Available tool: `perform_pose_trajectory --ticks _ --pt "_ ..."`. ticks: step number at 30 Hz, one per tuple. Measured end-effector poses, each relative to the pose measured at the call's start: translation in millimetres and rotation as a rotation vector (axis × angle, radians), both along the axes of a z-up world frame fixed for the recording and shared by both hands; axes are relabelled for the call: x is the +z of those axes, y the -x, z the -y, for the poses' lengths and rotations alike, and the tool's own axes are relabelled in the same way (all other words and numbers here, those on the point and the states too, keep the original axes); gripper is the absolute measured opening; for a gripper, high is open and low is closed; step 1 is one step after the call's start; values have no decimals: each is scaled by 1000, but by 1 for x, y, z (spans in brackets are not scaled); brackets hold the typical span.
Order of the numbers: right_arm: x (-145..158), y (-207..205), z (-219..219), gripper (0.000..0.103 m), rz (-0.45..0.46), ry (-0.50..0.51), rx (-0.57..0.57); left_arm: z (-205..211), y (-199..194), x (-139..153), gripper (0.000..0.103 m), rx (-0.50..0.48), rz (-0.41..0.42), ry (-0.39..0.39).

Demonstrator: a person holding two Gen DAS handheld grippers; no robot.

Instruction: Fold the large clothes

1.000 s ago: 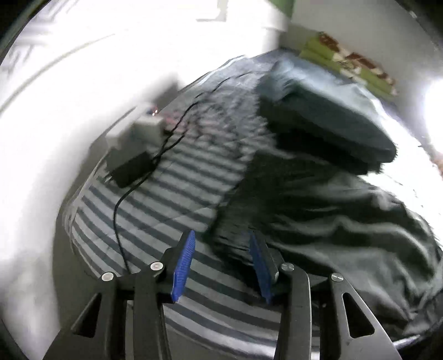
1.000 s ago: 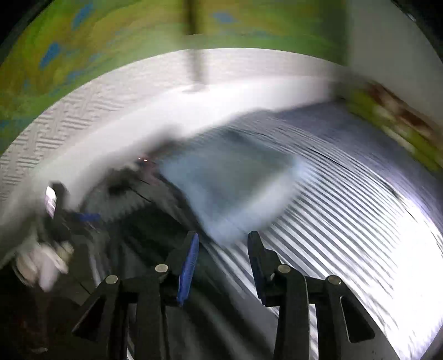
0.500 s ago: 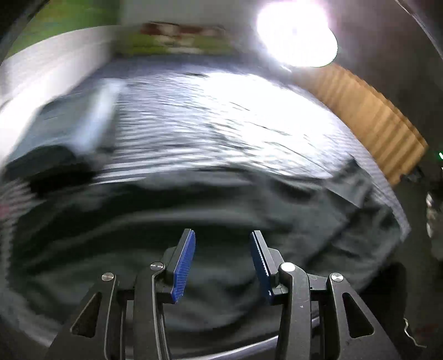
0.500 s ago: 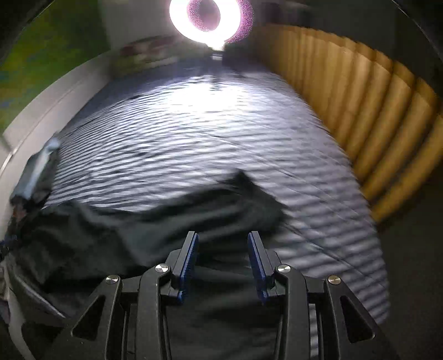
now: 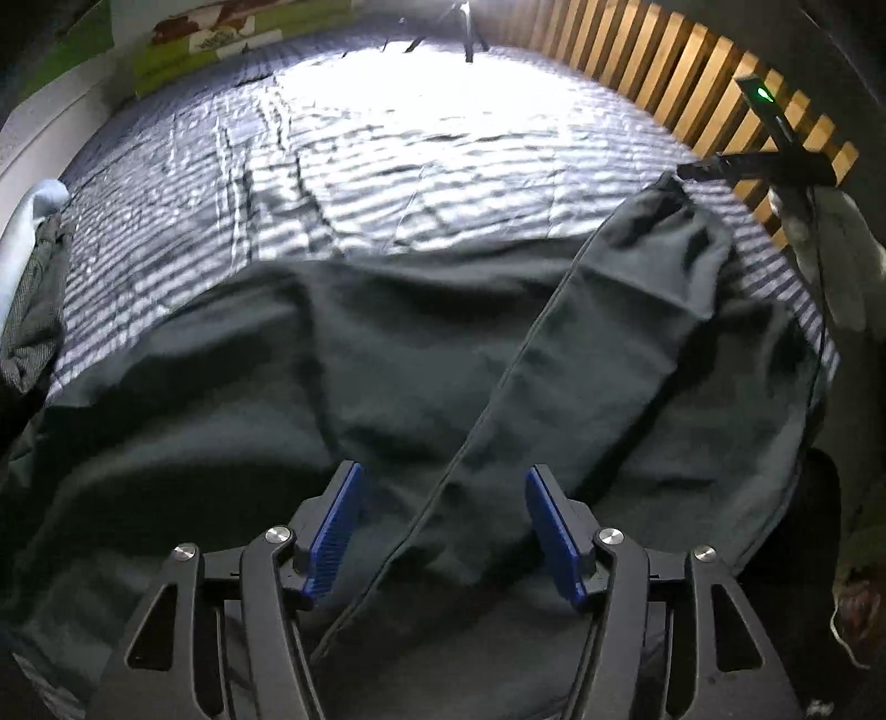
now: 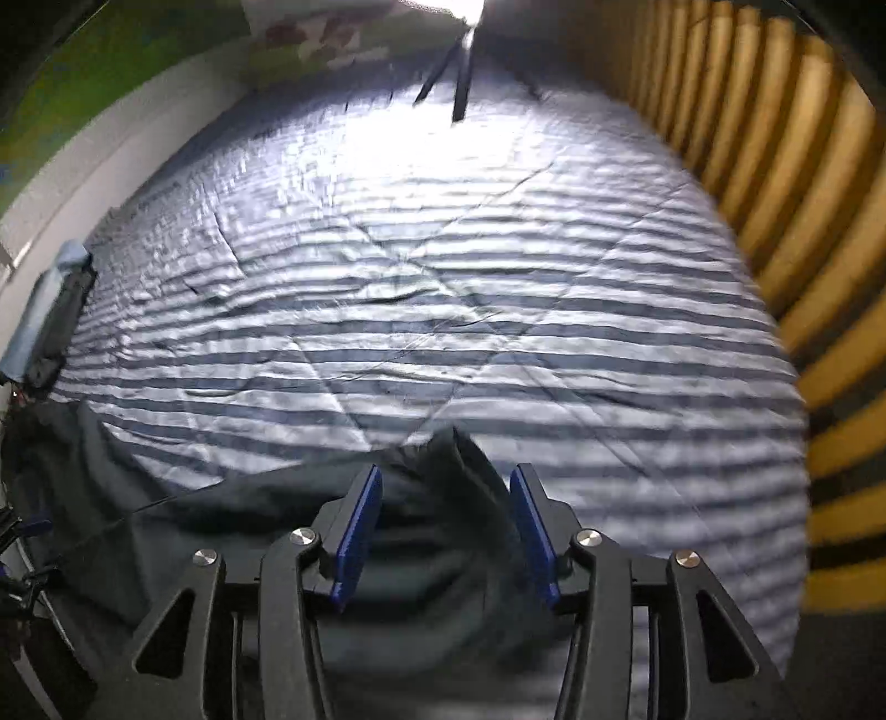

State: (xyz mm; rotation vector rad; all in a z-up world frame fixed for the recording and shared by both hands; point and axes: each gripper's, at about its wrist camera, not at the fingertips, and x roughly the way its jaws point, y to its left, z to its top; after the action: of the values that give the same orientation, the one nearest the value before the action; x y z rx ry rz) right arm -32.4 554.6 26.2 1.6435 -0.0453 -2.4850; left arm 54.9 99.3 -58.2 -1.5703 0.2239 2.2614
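Note:
A large dark grey garment [image 5: 387, 354] lies spread over the near part of a striped bed cover [image 5: 421, 166], with one long sleeve [image 5: 603, 343] laid diagonally across it toward the far right. My left gripper [image 5: 443, 509] hovers open above the sleeve's lower end, nothing between its blue pads. In the right wrist view the same dark garment [image 6: 232, 526] bunches at the near edge, a raised fold poking up between the fingers. My right gripper [image 6: 446, 518] is open just over that fold, and contact is unclear.
A folded pile of clothes [image 5: 27, 288] sits at the left edge of the bed, also visible as the pile [image 6: 50, 327]. A slatted wooden wall [image 6: 775, 194] borders the bed on the right. A tripod [image 5: 443, 22] stands at the far end. Green pillows [image 5: 221, 44] line the far side.
Both views swung from the left side with the folded pile toward the middle of the bed. Both grippers now sit lower and closer over the dark garment, with jaws wider apart.

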Motion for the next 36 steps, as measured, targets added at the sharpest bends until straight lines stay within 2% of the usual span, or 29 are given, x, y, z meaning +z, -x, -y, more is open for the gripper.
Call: perform_pose_trajectory --ticks 5,7,8,9,10,11,12,17,21,23,26,30,33,36 --pt "-36 21 2 45 59 33 10 2 7 -16 63 -4 40 28" --pt "-38 17 3 44 41 44 22 0 8 -20 48 -17 42 41" --pt "-38 15 3 30 33 53 28 -2 7 -22 29 -24 41 56" --pt "-35 11 3 23 23 64 36 -4 6 -24 19 -31 35 71" --pt "-31 7 2 19 12 66 37 -6 6 -24 16 -35 28 80" --pt "-24 2 1 10 -15 63 35 -8 4 -24 8 -37 11 102" --pt "-14 -7 -1 9 -44 66 32 -10 2 -22 2 -43 -4 120" --pt "47 -65 -14 8 -186 107 14 -13 -18 -8 2 -89 -96 175" --pt "99 -135 -11 8 -319 83 53 -6 -32 2 2 -96 -131 174" --pt "110 -165 -5 8 -366 48 62 -4 -40 6 2 -103 -144 173" --pt "102 -209 2 8 -401 -16 68 -4 -55 7 2 -123 -149 176" --pt "59 -254 -4 8 -371 -109 23 -14 -77 0 1 -185 -153 192" --pt "20 -276 -4 9 -298 -210 42 -30 -95 -17 1 -274 -147 258" --pt "5 -287 -14 17 -221 -172 11 -44 -115 -30 1 -368 -188 348"
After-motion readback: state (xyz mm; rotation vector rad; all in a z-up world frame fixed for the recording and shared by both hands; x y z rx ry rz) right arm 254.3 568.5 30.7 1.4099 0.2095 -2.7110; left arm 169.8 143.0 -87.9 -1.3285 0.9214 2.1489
